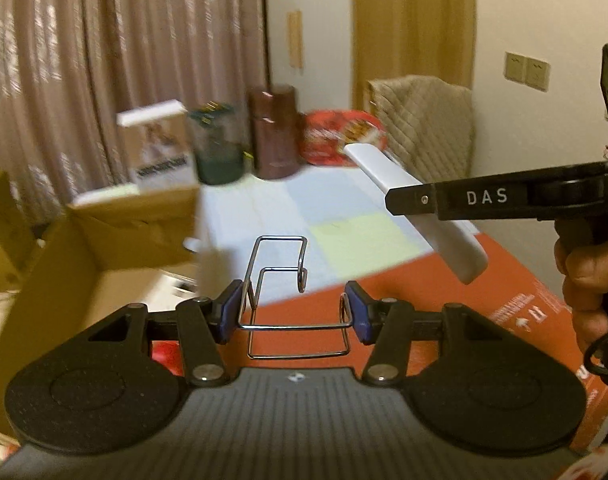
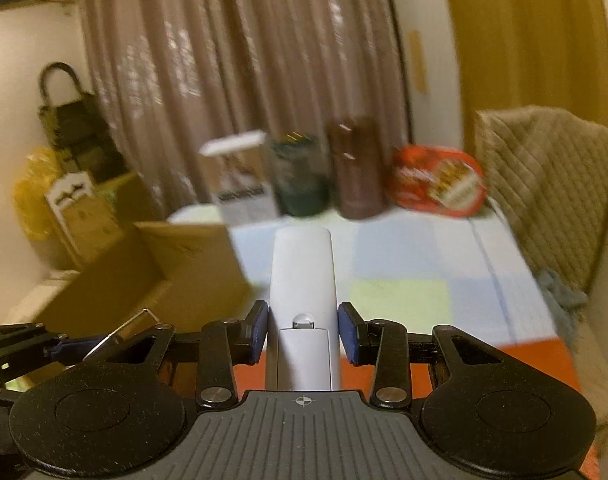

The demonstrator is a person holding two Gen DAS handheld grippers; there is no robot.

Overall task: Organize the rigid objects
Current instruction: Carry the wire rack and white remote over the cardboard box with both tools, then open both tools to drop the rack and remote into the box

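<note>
Above the near edge of the table [image 2: 416,248], both grippers carry loads: left gripper [image 1: 294,310] pinches a bent wire rack [image 1: 276,280] between its pads, right gripper [image 2: 303,332] is clamped on a white remote [image 2: 303,276]. Step looks like transport after pickup. Next move likely calls for lowering each into the open cardboard box [image 1: 104,256] at the left edge, clearing its flap.

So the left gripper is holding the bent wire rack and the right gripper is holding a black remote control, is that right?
Not quite. The remote control clamped in the right gripper is white, not black; the right wrist view shows it plainly. The rest holds: the left gripper does grip the bent wire rack.
</note>
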